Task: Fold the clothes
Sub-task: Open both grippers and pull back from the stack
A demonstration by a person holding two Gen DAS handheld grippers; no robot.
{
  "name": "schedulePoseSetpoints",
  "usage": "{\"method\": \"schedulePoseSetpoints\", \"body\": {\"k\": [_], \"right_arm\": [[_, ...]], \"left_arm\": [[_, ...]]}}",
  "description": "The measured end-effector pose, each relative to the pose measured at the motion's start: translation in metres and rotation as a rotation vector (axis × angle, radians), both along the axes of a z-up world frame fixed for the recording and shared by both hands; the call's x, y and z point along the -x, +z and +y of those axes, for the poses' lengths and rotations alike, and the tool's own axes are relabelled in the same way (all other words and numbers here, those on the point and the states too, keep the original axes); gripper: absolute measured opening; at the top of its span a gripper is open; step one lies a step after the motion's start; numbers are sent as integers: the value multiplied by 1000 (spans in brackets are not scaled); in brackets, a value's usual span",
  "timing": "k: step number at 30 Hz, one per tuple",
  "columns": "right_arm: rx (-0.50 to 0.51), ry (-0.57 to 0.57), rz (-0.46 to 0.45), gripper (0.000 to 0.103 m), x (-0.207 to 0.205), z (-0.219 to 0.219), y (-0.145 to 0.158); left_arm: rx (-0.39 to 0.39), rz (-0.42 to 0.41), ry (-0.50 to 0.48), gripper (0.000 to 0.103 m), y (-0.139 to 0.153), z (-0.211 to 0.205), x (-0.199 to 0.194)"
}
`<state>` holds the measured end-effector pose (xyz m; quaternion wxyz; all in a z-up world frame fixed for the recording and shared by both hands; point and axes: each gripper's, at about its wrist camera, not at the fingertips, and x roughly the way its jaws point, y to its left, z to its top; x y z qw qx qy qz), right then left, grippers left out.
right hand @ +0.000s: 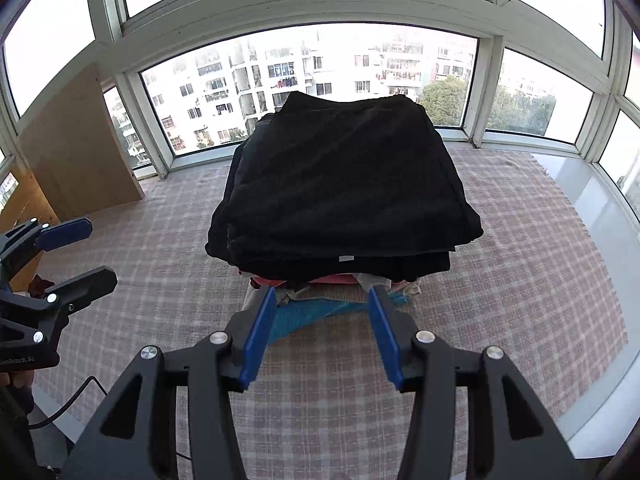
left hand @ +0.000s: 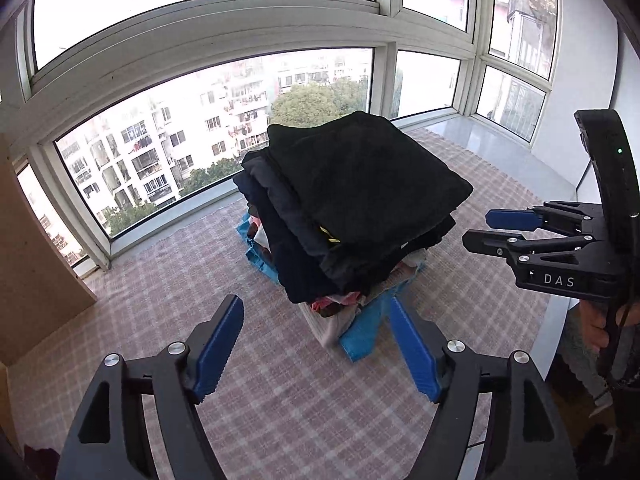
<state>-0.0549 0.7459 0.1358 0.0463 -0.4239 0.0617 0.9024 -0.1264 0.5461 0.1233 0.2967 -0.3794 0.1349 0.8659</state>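
2 tools face 1 stack of folded clothes [right hand: 344, 200], which stands near the middle of a pink checked cloth [right hand: 520, 280] spread over the window ledge [right hand: 576, 184]. The topmost piece is a black folded garment [left hand: 360, 184]; beneath it lie darker layers, then pink and pale pieces, and at the bottom a blue garment [left hand: 360, 332] whose edge sticks out toward the tools.

From the right tool [right hand: 322, 336] the stack lies straight ahead and just beyond the fingertips, its near edge running crosswise to the tool's line of sight. From the left tool [left hand: 316, 344] the stack lies ahead and slightly to the right, seen corner-on. The right tool is judged the nearer of the 2 to the stack, though neither touches it.

Left tool: jaws spread wide, nothing between the blue pads [left hand: 218, 344], angled downward toward the cloth. Right tool: jaws parted to a moderate gap, empty, likewise tilted downward; the blue garment's edge shows between its tips but lies beyond them. In each view the other tool appears at the side, level with the stack's lower half and well clear of it.

No unfolded garment lies on the cloth between tools and stack; a dark red fabric [right hand: 40, 284] shows at the far left edge, and what it is cannot be told.
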Motion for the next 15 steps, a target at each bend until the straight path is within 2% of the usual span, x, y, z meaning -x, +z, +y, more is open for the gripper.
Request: {"method": "schedulePoseSetpoints", "body": {"k": [4,10,15], "right_arm": [[-13,-35,13,47,-15,-14,-1],[-31,-74,46,48,-38,-39,4],[-69,-96,49,51,-51,-65,5]], "left_arm": [[4,3,33,75,-4,-19,-20],[-13,-26,95,75,-12,-58,-29],[19,-34,106,75,-22,-88,-37]]}}
